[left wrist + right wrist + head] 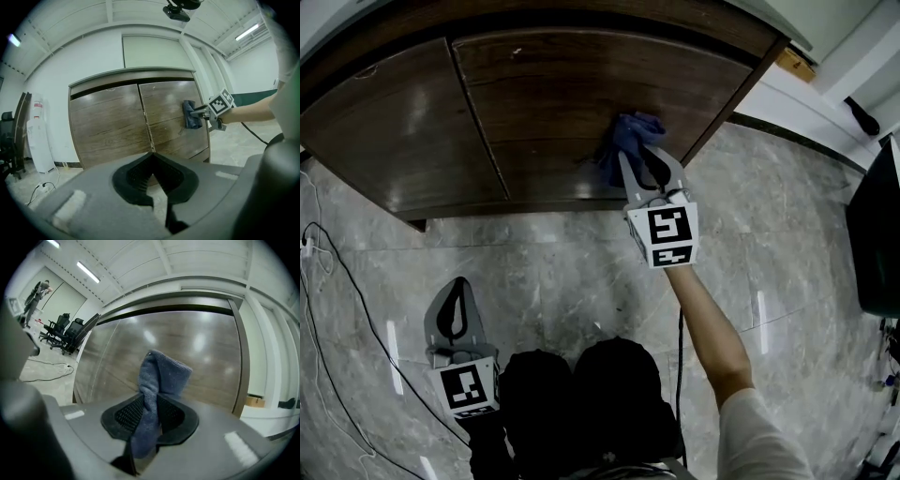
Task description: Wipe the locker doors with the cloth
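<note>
The locker has two brown wood-grain doors, a left door [384,131] and a right door [581,84]. My right gripper [635,157] is shut on a blue cloth [628,139] and holds it against the lower part of the right door, close to its right edge. In the right gripper view the cloth [157,378] stands up between the jaws, bunched in front of the door [206,357]. My left gripper [460,281] hangs low over the floor, well away from the locker, shut with nothing in it. The left gripper view shows both doors [108,122] and the cloth [190,114].
Grey marble floor [562,272] lies under the locker. Thin cables [328,281] run along the floor at the left. A dark object [874,234] stands at the right edge. A white water dispenser [38,140] stands left of the locker. Office chairs [61,329] are far off.
</note>
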A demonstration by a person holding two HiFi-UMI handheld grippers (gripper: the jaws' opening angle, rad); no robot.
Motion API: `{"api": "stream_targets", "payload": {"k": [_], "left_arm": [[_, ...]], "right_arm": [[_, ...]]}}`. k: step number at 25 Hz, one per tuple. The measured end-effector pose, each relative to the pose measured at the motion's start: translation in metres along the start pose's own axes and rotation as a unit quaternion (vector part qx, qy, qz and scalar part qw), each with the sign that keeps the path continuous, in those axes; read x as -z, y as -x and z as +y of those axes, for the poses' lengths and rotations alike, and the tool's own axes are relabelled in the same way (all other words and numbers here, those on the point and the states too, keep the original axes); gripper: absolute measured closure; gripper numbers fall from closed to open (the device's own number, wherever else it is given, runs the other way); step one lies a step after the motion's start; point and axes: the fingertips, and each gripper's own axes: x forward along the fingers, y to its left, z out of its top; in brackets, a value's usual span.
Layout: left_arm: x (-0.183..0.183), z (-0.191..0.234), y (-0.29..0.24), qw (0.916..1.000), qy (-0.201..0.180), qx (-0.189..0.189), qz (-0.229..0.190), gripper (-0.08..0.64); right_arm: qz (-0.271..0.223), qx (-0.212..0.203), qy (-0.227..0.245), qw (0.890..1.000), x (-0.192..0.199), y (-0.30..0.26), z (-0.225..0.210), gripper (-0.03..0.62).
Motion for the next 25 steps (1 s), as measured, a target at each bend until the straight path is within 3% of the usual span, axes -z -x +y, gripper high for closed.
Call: {"api": "stream_targets", "payload": {"k": [9,13,18,25], "left_arm": [[-0.008,0.013,0.005,0.9997,-0.002,-0.005,-0.022,0.558],[-0.008,0.016,0.007,0.9998,0.006,-0.009,-0.019,0.558],[-0.001,0.017,0.010,0.9998,0.010,-0.010,-0.014,0.558],[0.006,0.025,0.012,0.9997,0.007,-0.017,-0.015,0.558]], "right_arm": [[-0.075,0.015,-0.002,0.997,-0.127,0.003,-0.033,0.505],[-0.093,0.019,-0.025,0.995,-0.162,0.003,-0.038,0.505],[-0.107,0.037,-0.029,0.993,-0.170,0.003,-0.037,0.505],[-0.103,0.045,0.001,0.994,-0.132,-0.004,-0.014,0.506]]}}
